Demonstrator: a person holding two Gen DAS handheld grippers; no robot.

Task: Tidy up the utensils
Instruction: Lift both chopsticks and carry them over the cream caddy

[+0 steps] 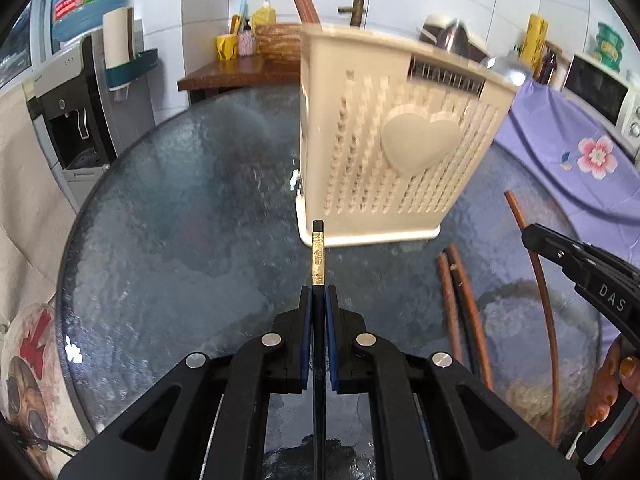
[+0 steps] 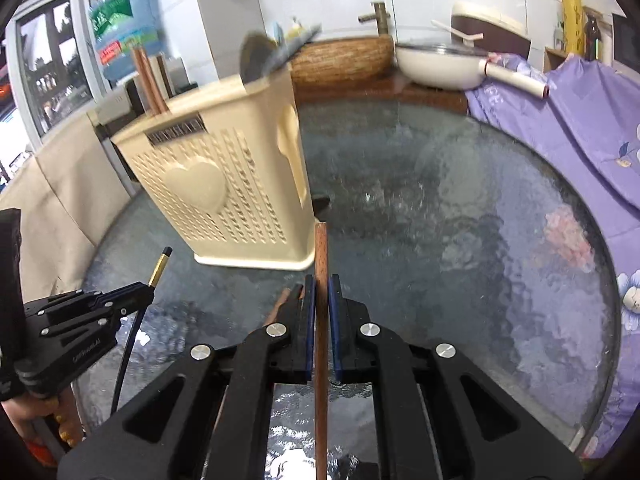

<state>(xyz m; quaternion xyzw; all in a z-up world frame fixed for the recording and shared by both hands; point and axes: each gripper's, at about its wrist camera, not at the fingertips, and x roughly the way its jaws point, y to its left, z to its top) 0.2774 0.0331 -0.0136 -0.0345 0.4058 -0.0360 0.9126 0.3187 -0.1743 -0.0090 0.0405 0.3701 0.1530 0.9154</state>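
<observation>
Between closed left tongs [image 1: 319, 294], chopstick [image 1: 318, 256].

Readable lettering: scarce.
White capitals "DAS", cut off at the frame edge, on the black body of the right gripper [image 1: 532, 240] in the left wrist view. Gold band of the black chopstick [image 1: 318, 266] stamped with characters too small to make out. Labels on the water bottle [image 2: 124, 28] blurred beyond reading.
</observation>
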